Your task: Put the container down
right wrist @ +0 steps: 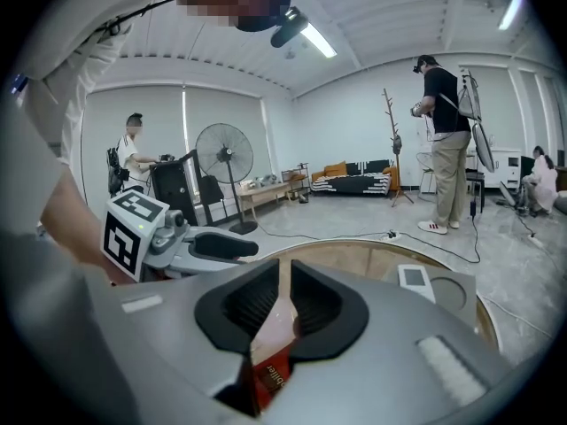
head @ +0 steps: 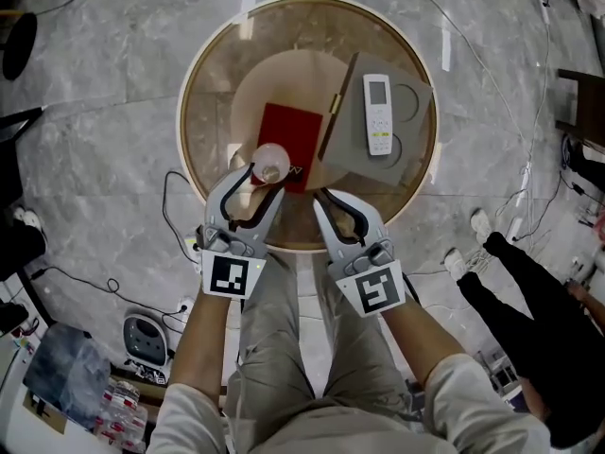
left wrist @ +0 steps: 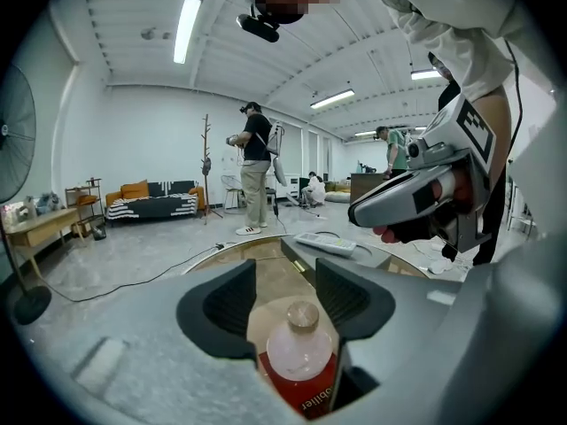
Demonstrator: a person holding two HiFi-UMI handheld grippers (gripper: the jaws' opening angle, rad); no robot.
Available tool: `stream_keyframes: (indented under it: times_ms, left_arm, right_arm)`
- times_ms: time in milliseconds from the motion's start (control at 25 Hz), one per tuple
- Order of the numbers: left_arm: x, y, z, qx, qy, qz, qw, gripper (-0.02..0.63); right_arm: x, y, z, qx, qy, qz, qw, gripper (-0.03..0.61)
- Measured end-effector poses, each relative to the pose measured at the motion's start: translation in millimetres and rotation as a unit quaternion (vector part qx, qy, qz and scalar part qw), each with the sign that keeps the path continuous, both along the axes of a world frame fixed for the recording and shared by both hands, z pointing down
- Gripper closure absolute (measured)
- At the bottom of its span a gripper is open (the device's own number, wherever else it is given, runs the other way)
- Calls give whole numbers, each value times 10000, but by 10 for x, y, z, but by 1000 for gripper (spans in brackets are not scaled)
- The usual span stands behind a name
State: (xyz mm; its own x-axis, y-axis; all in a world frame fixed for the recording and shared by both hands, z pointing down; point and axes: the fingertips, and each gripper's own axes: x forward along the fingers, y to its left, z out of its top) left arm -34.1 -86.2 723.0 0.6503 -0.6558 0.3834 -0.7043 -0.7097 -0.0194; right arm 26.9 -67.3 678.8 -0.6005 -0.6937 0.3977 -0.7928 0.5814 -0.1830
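- At the table's near edge, the left gripper (head: 264, 182) is released, its jaws apart around the container (head: 270, 163); the right gripper (head: 324, 200) is clenched, empty.
- The container stands upright, cap up, on a red book (head: 293, 130).
- Beyond lie a remote (head: 378, 113), the round glass table (head: 213, 60) and the marble floor (head: 104, 112).

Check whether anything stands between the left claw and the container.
Nothing visible does. The container stands upright on the red book, between the open jaws of the left claw, with no other object in that gap.

Table (head: 213, 93) bare at left; bottle (head: 270, 163), grey box (head: 352, 135) obstruct.
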Motion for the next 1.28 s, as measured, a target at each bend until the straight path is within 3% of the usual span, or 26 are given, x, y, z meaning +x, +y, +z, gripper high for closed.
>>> stream_keyframes:
  times_ms: [280, 400, 560, 1080, 1280]
  left_arm:
    - [-239, 101, -563, 118, -177, -132, 9997, 535]
    - [-301, 143, -807, 170, -205, -147, 9995, 544]
    - [-376, 218, -1124, 144, -263, -150, 9994, 609]
    - [-412, 441, -2038, 84, -158, -53, 9998, 614]
    - [-390, 662, -2448, 1, -336, 98, 9994, 614]
  right_arm:
    - [-41, 64, -526, 139, 30, -18, 9999, 535]
    - [-50, 116, -762, 163, 50, -30, 9998, 535]
    - [-69, 236, -1050, 131, 115, -82, 9998, 535]
    - [-31, 504, -1757, 44, 172, -5, 9998, 555]
    - [-21, 621, -2278, 220, 41, 126, 9997, 568]
